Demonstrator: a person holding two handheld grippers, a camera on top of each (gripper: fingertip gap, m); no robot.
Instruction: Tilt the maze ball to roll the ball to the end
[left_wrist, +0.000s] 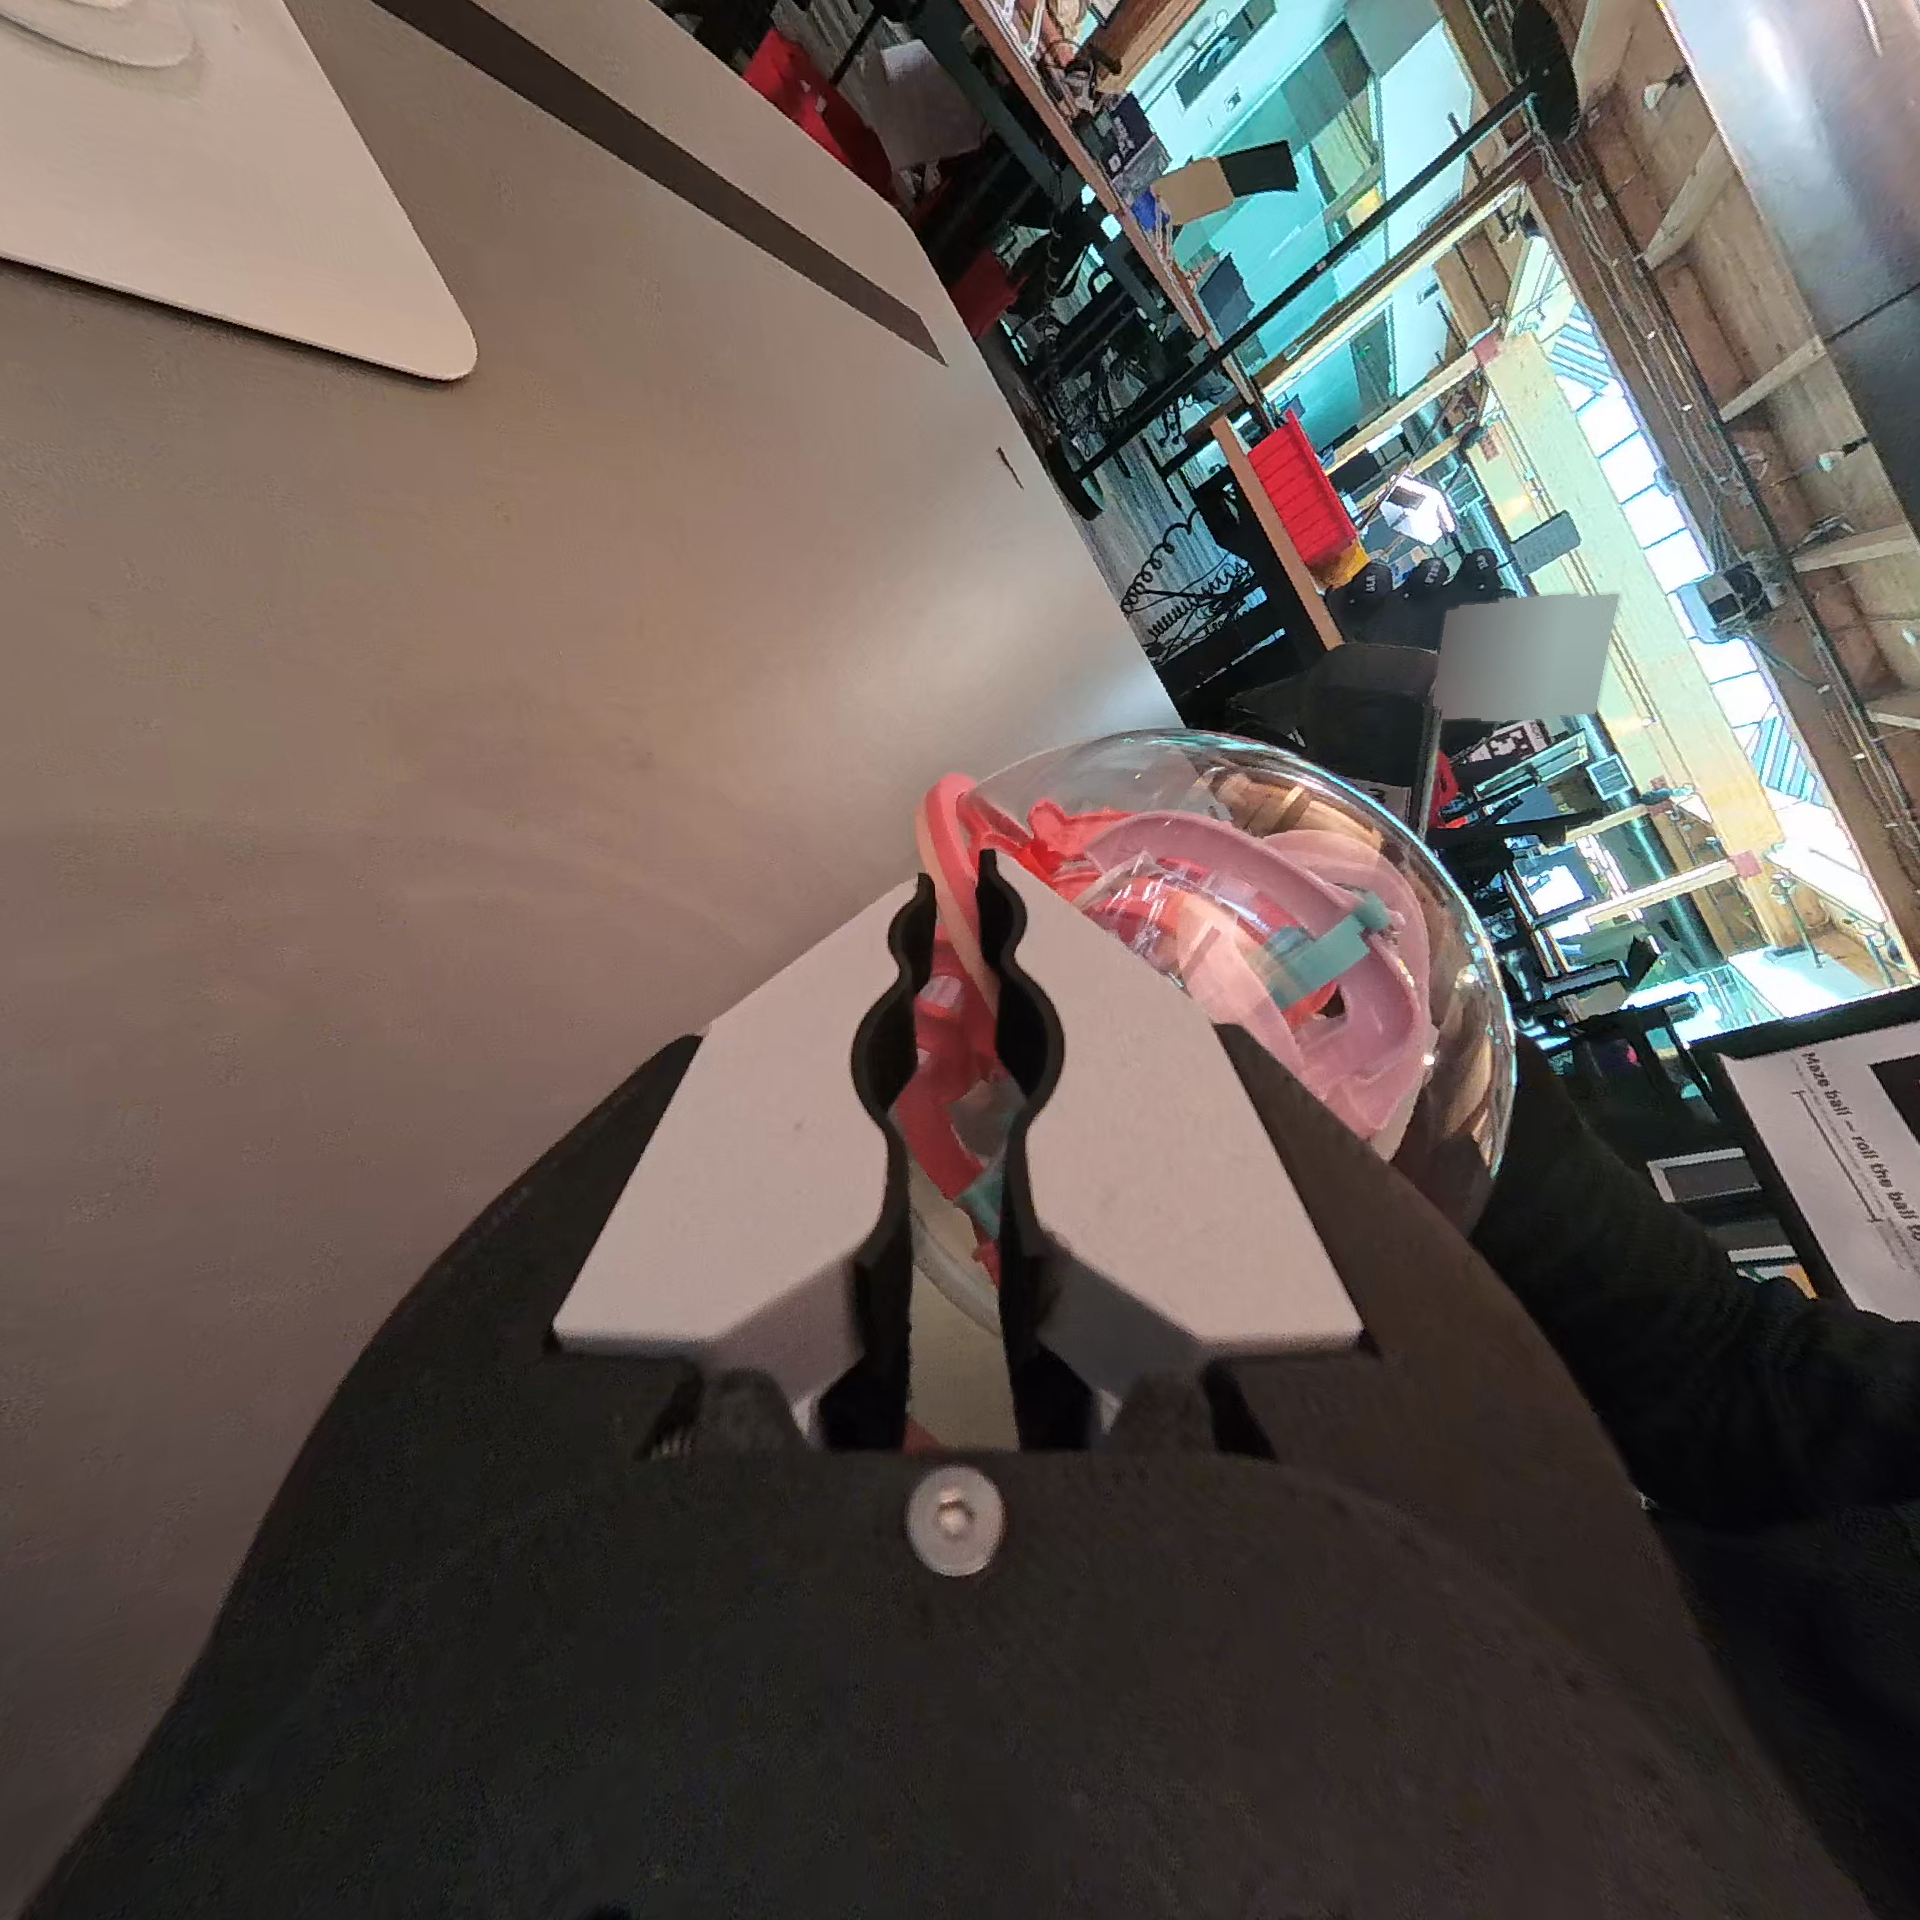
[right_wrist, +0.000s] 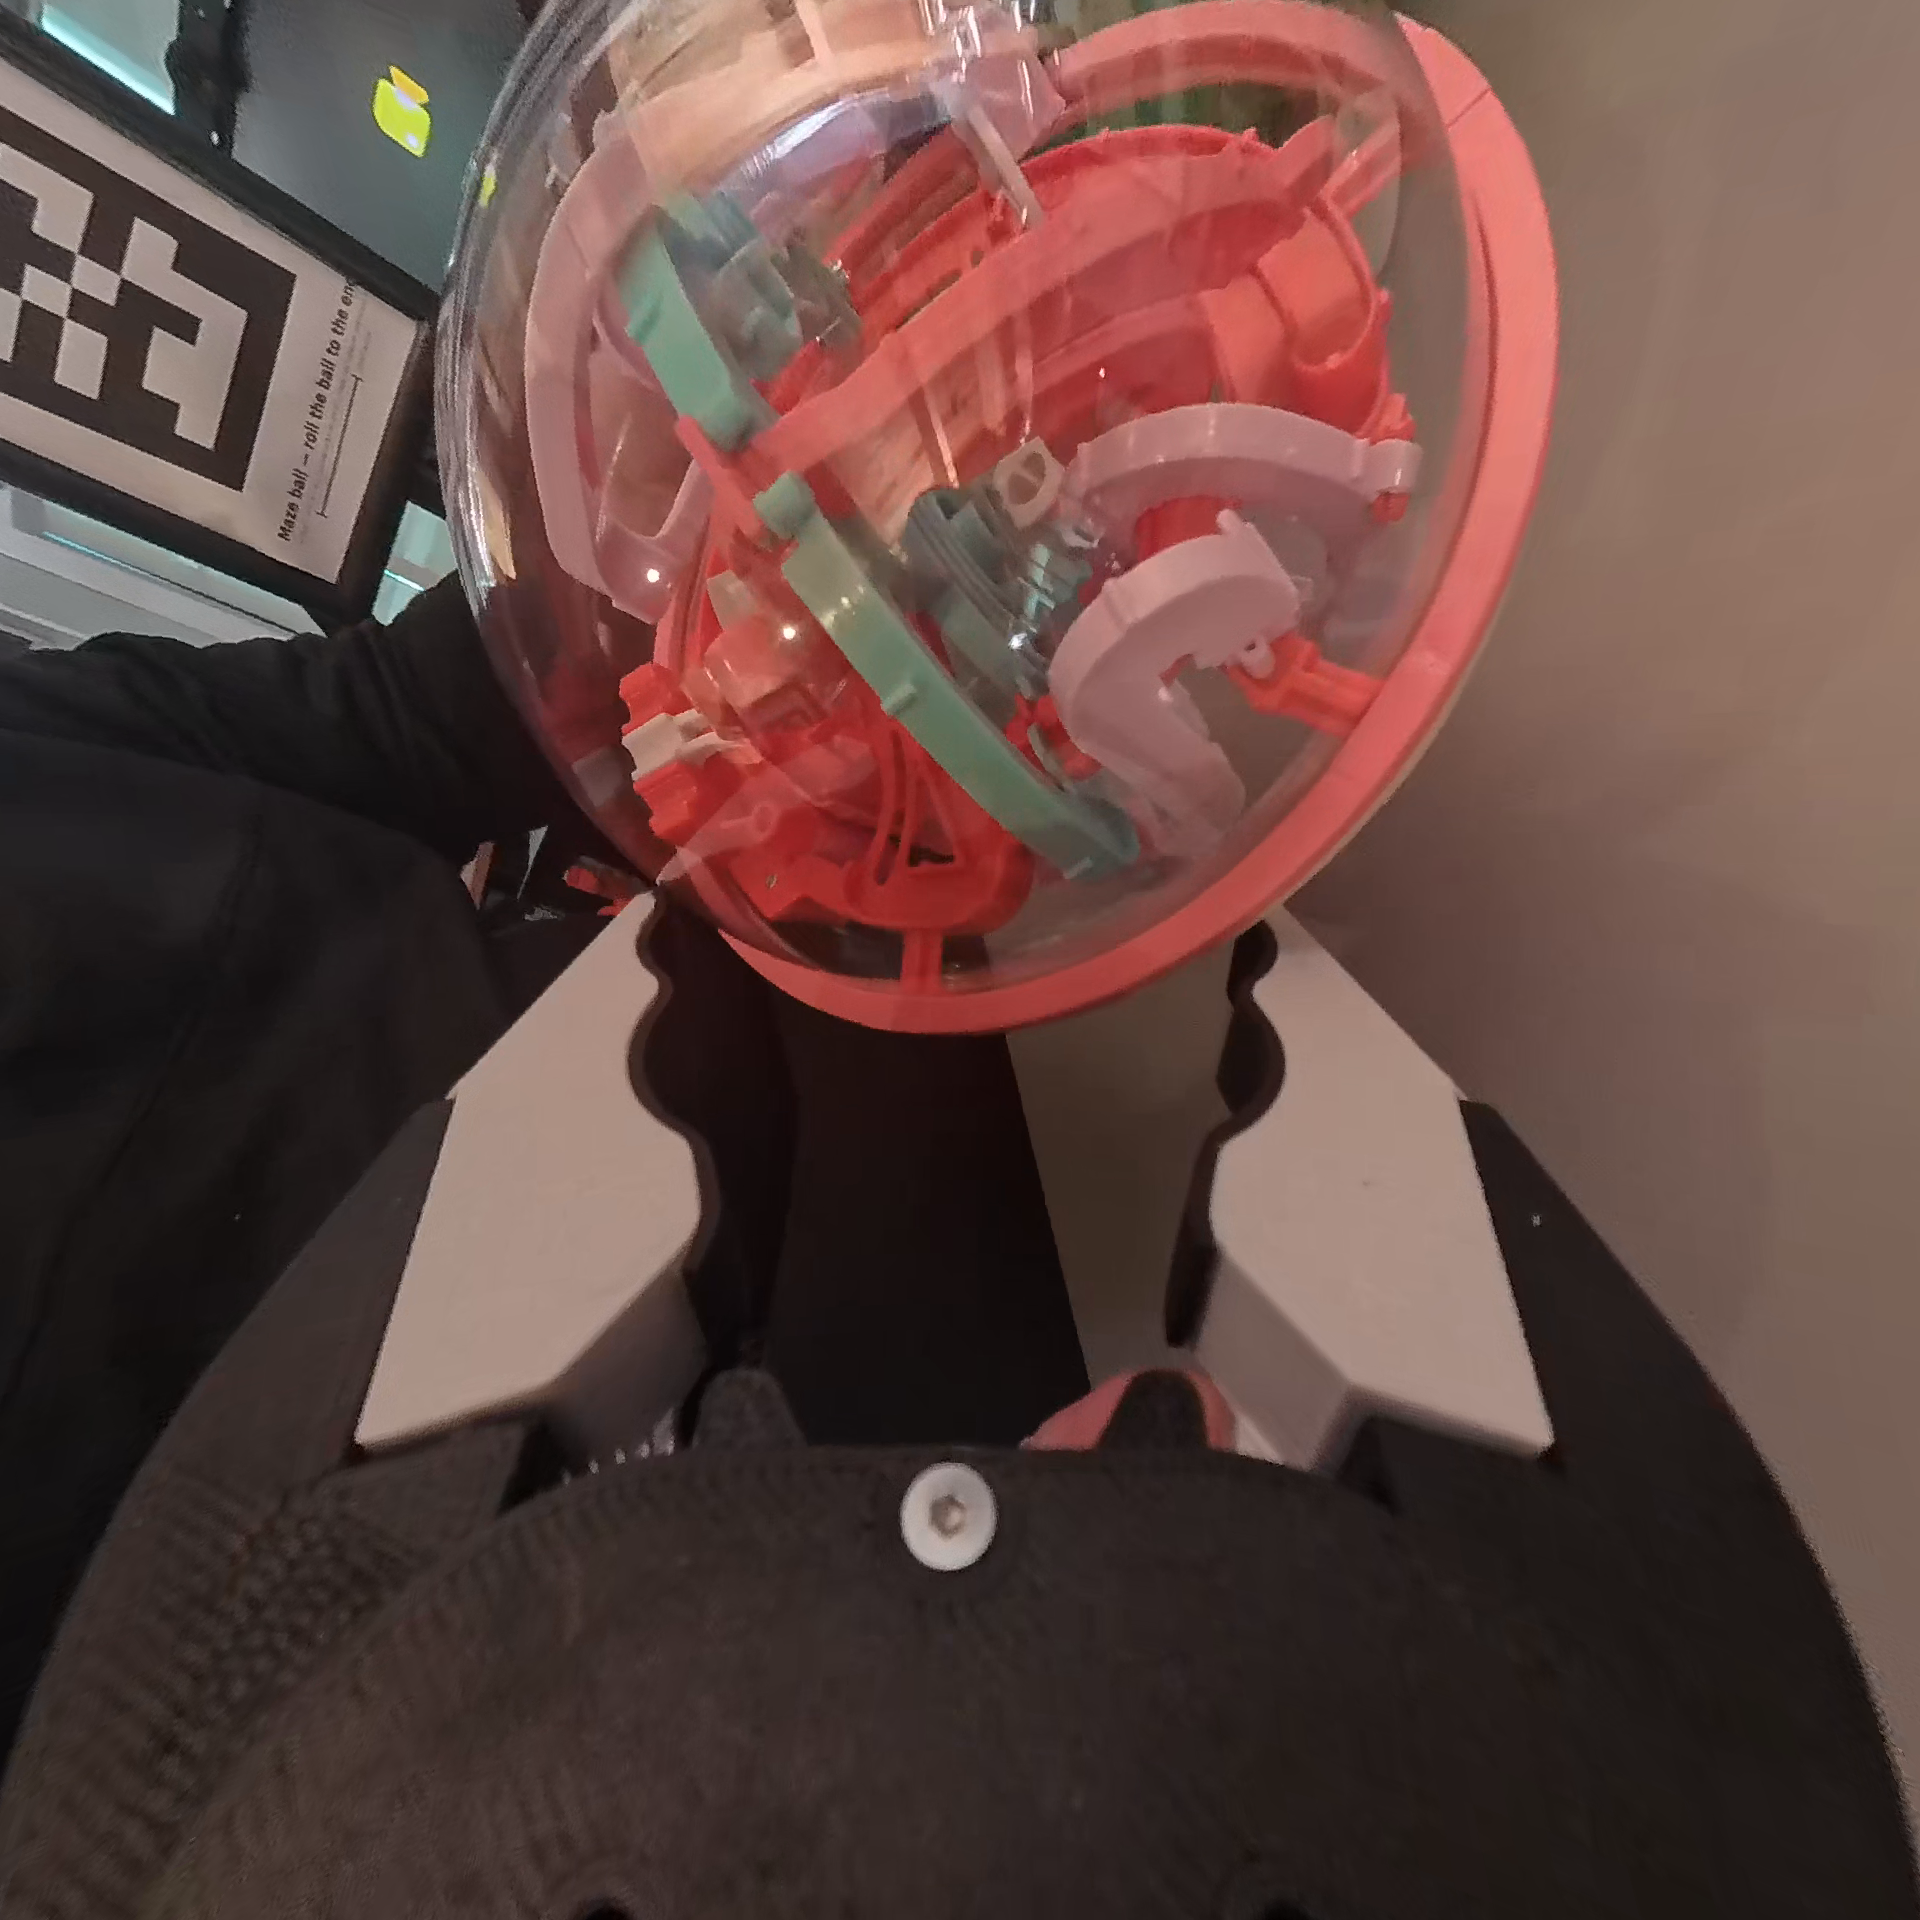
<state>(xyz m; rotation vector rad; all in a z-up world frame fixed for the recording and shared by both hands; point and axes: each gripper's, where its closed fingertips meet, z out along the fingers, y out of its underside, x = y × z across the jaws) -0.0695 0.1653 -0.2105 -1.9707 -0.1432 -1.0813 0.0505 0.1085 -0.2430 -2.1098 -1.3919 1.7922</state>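
The maze ball (left_wrist: 1236, 935), a clear sphere with a coral-pink equator rim and pink, red and teal tracks inside, is off the tabletop (left_wrist: 416, 727) and held tilted in the air, so the tilting stage looks to be under way rather than just starting. The left gripper (left_wrist: 956, 883) has its fingers (left_wrist: 1003, 914) nearly closed, pinching the coral rim between the dark pads. The right gripper (right_wrist: 956, 925) has its fingers (right_wrist: 665, 997) spread wide on either side of the sphere's lower curve; the left fingertip sits right at the shell, but whether either pad actually presses on it is not clear, so it seems to cradle or steady rather than clamp. How far the small rolling ball has travelled cannot be judged: it is not identifiable in either view, so the run to the end appears to remain. The left wrist view shows the pinch on the rim, the grey tabletop with a white mat (left_wrist: 260, 208) and the workshop beyond. The right wrist view alone gives the tracks (right_wrist: 935, 717) close up, plus a dark sleeve (right_wrist: 260, 686) and a framed marker card (right_wrist: 156, 343).
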